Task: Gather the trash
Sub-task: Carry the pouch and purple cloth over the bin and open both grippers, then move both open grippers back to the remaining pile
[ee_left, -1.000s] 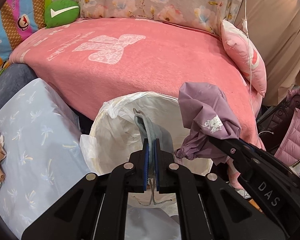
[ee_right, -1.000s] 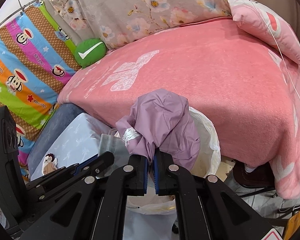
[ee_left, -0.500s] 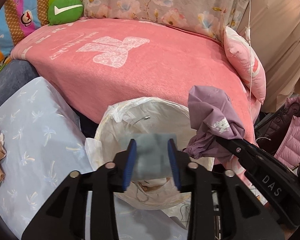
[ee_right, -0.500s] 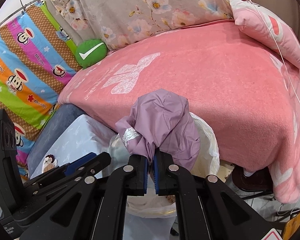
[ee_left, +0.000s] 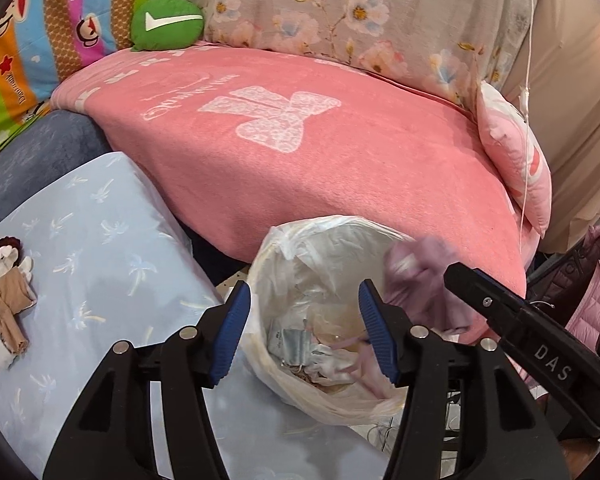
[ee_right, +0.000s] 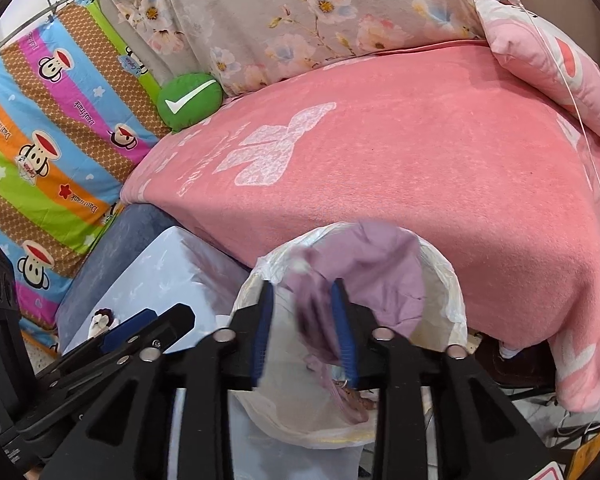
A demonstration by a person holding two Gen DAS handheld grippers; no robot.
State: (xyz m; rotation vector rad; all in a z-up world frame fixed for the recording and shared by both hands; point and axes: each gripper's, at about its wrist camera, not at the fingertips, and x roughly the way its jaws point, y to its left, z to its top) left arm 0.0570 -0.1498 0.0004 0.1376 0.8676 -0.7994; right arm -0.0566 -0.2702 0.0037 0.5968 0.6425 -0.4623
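A bin lined with a white plastic bag [ee_left: 324,226] stands against the pink bed. My left gripper [ee_left: 306,332] hangs over it, its jaws opening with nothing between them. A grey crumpled piece [ee_left: 290,344] lies in the bag among other scraps. My right gripper [ee_right: 302,332] is over the same bag [ee_right: 450,284], its jaws opening. A purple cloth [ee_right: 384,268] sits blurred between them, with a gap beside the left pad. In the left wrist view this cloth [ee_left: 420,276] hangs at the tip of the right gripper [ee_left: 460,278], above the bag's right rim.
A pink blanket [ee_left: 300,168] covers the bed behind the bin. A light blue cushion [ee_left: 100,240] with a small doll [ee_left: 8,296] lies to the left. A green check-mark pillow [ee_left: 168,22], a pink pillow [ee_left: 516,168] and a pink jacket [ee_left: 592,304] lie around.
My left gripper opened and let go of the grey piece, which dropped into the bag, then shifted sideways. My right gripper went from shut on the purple cloth to parted, and the cloth is slipping down.
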